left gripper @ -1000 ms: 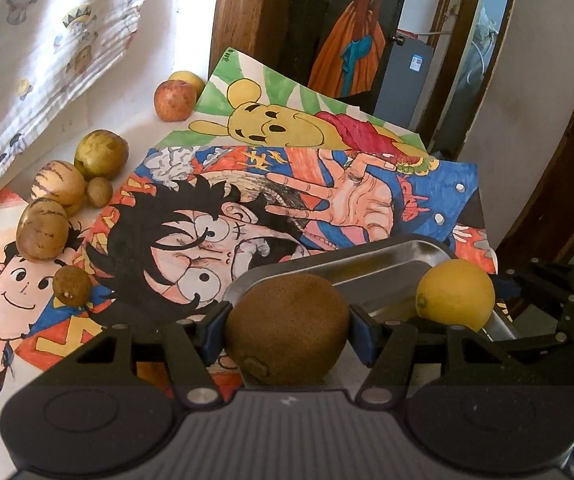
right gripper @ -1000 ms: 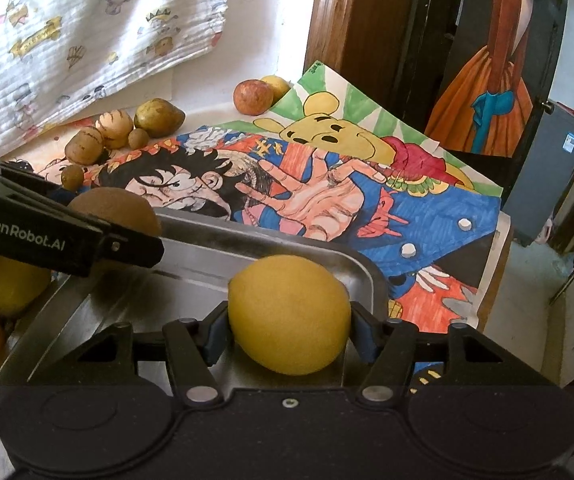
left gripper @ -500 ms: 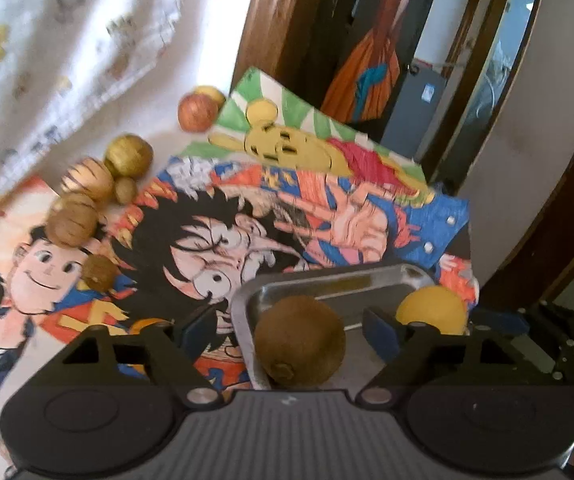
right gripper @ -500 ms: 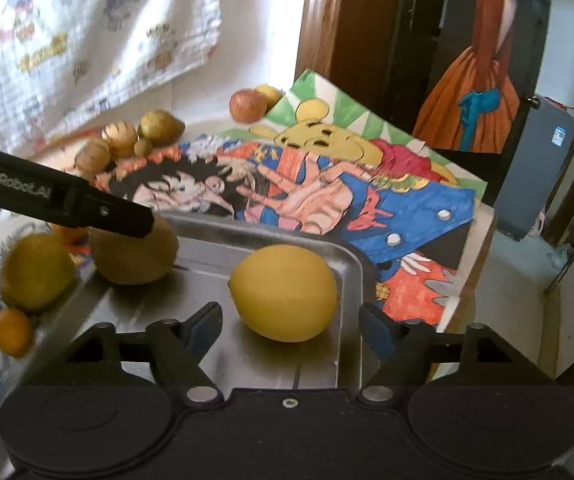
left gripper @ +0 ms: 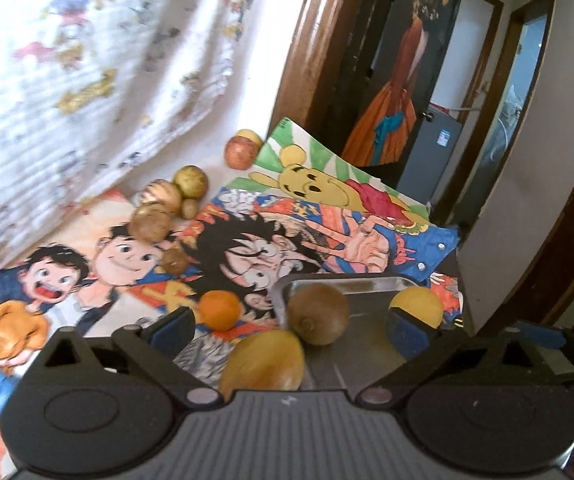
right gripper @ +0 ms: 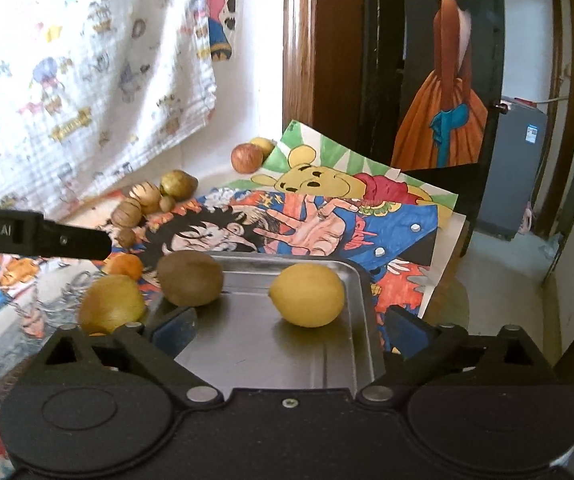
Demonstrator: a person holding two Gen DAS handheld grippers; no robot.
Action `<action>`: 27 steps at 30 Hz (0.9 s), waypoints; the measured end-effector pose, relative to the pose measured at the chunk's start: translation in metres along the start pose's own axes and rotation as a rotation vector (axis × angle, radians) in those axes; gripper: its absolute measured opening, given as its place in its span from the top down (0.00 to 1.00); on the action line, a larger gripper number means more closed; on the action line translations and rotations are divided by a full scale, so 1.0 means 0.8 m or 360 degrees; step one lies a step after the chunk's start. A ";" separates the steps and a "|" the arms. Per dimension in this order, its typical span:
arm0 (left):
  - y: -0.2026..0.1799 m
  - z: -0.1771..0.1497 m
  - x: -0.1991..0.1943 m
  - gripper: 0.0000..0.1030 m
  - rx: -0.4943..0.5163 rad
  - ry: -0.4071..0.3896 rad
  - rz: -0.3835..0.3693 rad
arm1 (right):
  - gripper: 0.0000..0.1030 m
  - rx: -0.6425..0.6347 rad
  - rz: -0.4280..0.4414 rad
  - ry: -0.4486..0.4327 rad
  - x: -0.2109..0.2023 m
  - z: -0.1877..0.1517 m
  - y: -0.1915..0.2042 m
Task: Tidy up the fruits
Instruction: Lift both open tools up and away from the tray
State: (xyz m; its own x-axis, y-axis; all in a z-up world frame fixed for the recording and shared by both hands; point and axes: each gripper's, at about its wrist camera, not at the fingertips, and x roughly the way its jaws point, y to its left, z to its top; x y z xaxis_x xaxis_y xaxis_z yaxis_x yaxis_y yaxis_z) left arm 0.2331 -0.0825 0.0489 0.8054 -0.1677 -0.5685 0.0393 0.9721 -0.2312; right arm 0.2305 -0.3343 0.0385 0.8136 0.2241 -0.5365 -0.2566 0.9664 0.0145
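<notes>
A brown kiwi [left gripper: 318,314] and a yellow lemon [left gripper: 419,306] lie free in the steel tray [left gripper: 339,280]. My left gripper [left gripper: 291,330] is open and drawn back above the tray's near-left corner, holding nothing. In the right wrist view the lemon [right gripper: 307,294] rests at the tray's [right gripper: 267,344] far right and the kiwi [right gripper: 189,277] at its far left. My right gripper [right gripper: 291,330] is open over the tray, its fingers wide of the lemon. A left gripper finger [right gripper: 47,234] crosses the left side.
A yellowish fruit [left gripper: 263,364] and an orange [left gripper: 220,309] sit just left of the tray on cartoon drawings. Several brown and yellow fruits [left gripper: 159,208] cluster further back, with an apple [left gripper: 240,153] near the wall. The table edge runs right of the tray [right gripper: 371,320].
Both grippers opened and pulled back and up. The kiwi left my left gripper and the lemon my right; both now rest in the tray.
</notes>
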 end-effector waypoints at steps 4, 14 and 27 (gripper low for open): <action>0.009 -0.015 -0.028 0.00 0.0027 -0.0048 0.0058 | 0.01 0.0042 -0.0022 -0.0024 -0.026 -0.006 0.013; 0.026 -0.058 -0.091 0.00 0.0107 -0.0023 0.0087 | 0.01 0.0196 -0.0041 0.0034 -0.086 -0.031 0.051; 0.043 -0.105 -0.132 0.00 0.0188 0.0069 0.0211 | 0.01 0.0253 -0.0061 0.0340 -0.127 -0.090 0.102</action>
State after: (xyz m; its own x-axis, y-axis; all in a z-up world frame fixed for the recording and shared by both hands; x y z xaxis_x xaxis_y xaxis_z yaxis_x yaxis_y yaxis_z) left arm 0.0999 -0.0455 0.0347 0.7819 -0.0411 -0.6220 0.0055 0.9982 -0.0590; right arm 0.0893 -0.2869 0.0338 0.6884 0.1718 -0.7047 -0.1288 0.9851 0.1143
